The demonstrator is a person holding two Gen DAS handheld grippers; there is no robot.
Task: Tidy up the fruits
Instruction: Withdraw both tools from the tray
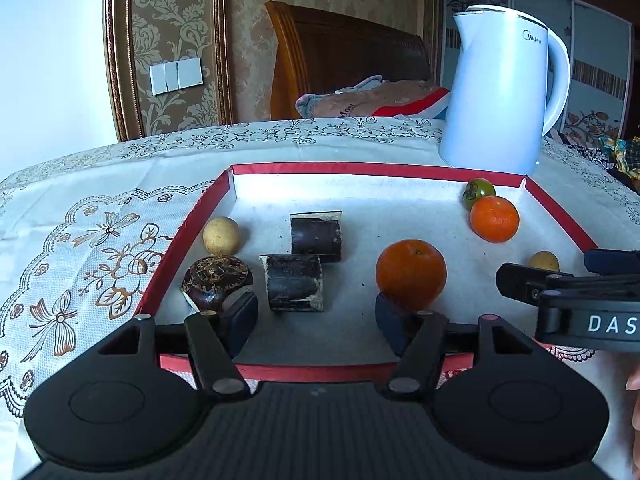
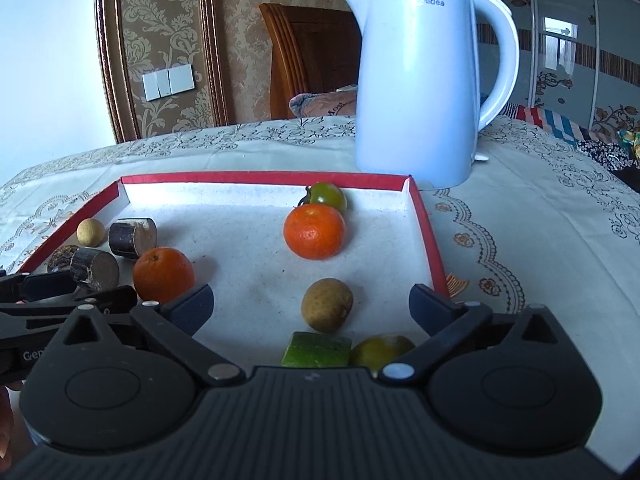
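A red-rimmed tray [image 1: 376, 169] [image 2: 264, 178] holds the fruit. In the left wrist view my left gripper [image 1: 317, 320] is open over the tray's near edge, with a near orange [image 1: 411, 273] by its right finger, two dark sugarcane pieces [image 1: 294, 288] [image 1: 316, 238], a dark water chestnut [image 1: 216, 282] and a longan [image 1: 221, 235] ahead. In the right wrist view my right gripper [image 2: 312, 304] is open and empty, a longan [image 2: 327, 304] between its fingers, a green cube [image 2: 316, 349] and a yellow-green fruit [image 2: 380, 350] just below. A far orange [image 2: 314, 232] and a green tomato [image 2: 329, 196] lie beyond.
A white Midea kettle [image 1: 500, 92] [image 2: 424, 80] stands on the lace tablecloth [image 1: 88, 240] just behind the tray's far right corner. A wooden headboard [image 1: 340, 48] and bedding lie behind the table. The right gripper's body [image 1: 568, 296] shows at the left view's right side.
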